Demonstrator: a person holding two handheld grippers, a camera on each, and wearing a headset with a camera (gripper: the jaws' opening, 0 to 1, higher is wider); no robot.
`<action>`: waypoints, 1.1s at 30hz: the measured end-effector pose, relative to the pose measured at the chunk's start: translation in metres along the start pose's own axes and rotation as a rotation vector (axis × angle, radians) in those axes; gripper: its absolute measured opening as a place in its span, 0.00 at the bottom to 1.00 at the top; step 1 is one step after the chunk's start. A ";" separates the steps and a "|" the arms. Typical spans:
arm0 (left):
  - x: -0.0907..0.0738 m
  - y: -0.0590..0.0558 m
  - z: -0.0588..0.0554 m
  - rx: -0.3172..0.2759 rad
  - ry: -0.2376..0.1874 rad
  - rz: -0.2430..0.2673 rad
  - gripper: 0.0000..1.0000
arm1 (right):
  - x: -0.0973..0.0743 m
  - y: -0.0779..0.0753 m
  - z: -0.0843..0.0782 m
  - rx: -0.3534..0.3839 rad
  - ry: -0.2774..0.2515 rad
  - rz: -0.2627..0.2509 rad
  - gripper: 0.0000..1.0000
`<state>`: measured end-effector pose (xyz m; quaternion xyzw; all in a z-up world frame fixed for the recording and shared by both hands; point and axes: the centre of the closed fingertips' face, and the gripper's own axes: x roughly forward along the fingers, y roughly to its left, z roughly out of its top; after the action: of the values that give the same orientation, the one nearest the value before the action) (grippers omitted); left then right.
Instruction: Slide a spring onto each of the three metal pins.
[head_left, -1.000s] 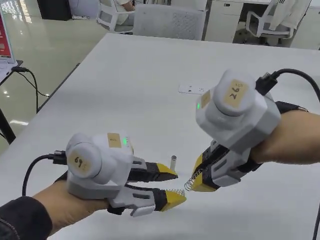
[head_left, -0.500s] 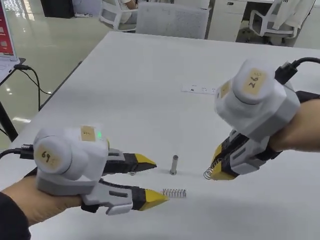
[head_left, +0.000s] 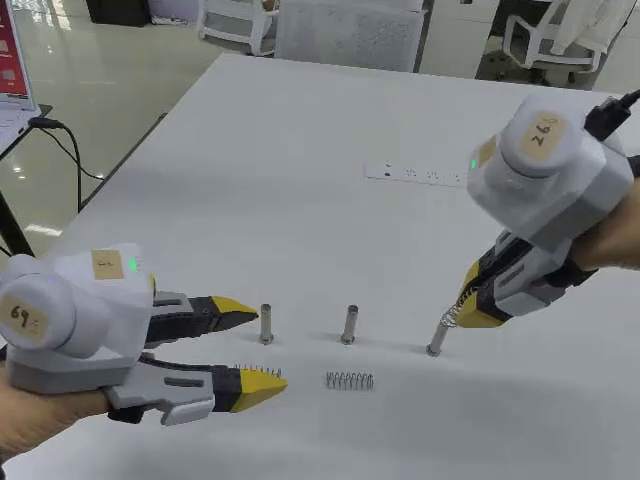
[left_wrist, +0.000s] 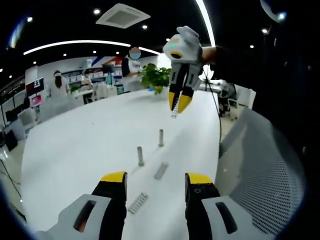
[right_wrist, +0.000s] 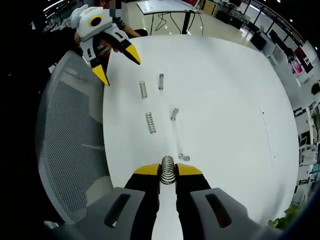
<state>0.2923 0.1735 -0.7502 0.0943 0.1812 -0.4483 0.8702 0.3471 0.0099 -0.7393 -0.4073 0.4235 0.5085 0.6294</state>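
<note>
Three pins stand upright in a row on the counter (head_left: 300, 200), and none carries a spring yet.

1. Right tool (head_left: 475, 310): jaws closed on the held spring (right_wrist: 168, 169), gripped near its upper end. The free end hangs below the tips.
2. Right pin (head_left: 437, 338): directly below the right tool. The lower end of the held spring is at the top of this pin. Whether the coil has already gone over the pin cannot be told.
3. Left tool (head_left: 250, 350): jaws wide apart, holding nothing, low over the counter.
4. Near spring (left_wrist: 137, 202): lies flat just ahead of the left tool, in line with the gap between its jaws.
5. Far spring (head_left: 349, 380): lies flat beyond the near spring, in front of the middle pin (head_left: 349, 325).
6. Left pin (head_left: 266, 323): just beyond the upper jaw tip of the left tool.

Step in hand, as judged: fitting the first spring onto the right pin. Two springs remain.

Next move calls for: hold the spring axis in line with the pin, lower the right tool until the coil slides down the pin, then release. A tilted spring is likely to buckle or snag on the pin top
</note>
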 end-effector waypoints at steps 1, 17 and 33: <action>-0.001 0.001 0.000 -0.006 -0.006 0.005 0.41 | -0.001 -0.004 -0.003 0.002 0.010 -0.009 0.08; 0.005 -0.006 -0.003 -0.049 -0.023 0.023 0.46 | 0.036 -0.024 -0.009 0.003 0.091 0.010 0.08; 0.005 -0.005 -0.006 -0.067 -0.026 0.036 0.47 | 0.053 -0.030 -0.017 0.003 0.147 0.034 0.08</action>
<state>0.2894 0.1683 -0.7579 0.0625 0.1833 -0.4272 0.8832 0.3814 0.0045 -0.7923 -0.4352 0.4764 0.4872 0.5885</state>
